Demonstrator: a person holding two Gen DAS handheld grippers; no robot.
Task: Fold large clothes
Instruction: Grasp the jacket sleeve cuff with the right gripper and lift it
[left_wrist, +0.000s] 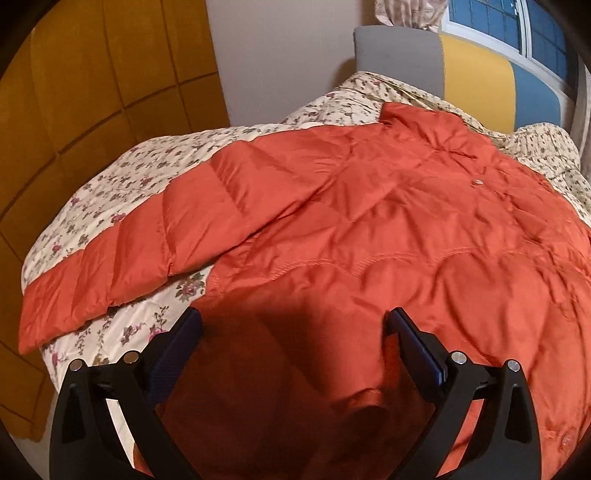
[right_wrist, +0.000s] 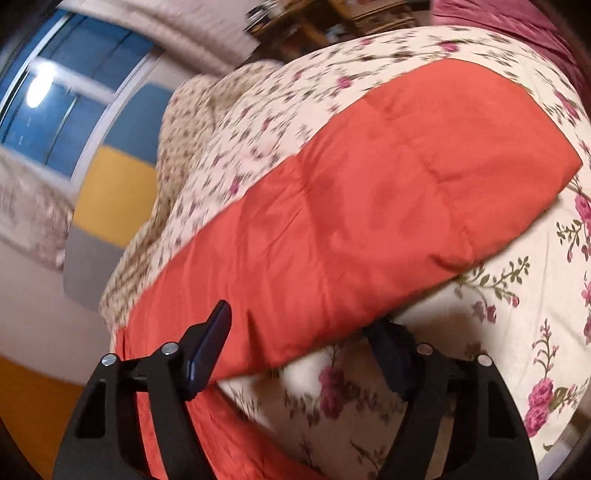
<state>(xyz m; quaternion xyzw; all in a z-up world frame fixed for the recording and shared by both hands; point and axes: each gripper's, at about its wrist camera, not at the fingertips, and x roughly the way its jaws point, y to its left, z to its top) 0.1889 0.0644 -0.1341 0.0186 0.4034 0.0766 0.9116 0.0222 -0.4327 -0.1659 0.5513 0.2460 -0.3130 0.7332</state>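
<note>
An orange quilted down jacket (left_wrist: 369, 229) lies spread flat on a floral bedspread (left_wrist: 122, 177), collar towards the headboard. One sleeve (left_wrist: 147, 251) stretches out to the left. My left gripper (left_wrist: 295, 321) hangs open just over the jacket's lower body, with nothing pinched between its pads. In the right wrist view the other sleeve (right_wrist: 369, 206) lies across the bedspread (right_wrist: 498, 332). My right gripper (right_wrist: 303, 325) straddles this sleeve's near edge. One finger (right_wrist: 216, 332) rests over the fabric and the other is half hidden under the sleeve edge. The jaws stand apart.
An orange-brown padded wall panel (left_wrist: 92, 74) runs along the left of the bed. A grey, yellow and blue headboard (left_wrist: 476, 81) and a window (left_wrist: 498, 22) lie beyond. Crumpled floral bedding (left_wrist: 546, 155) is piled near the collar. A maroon cloth (right_wrist: 517, 22) lies at the far corner.
</note>
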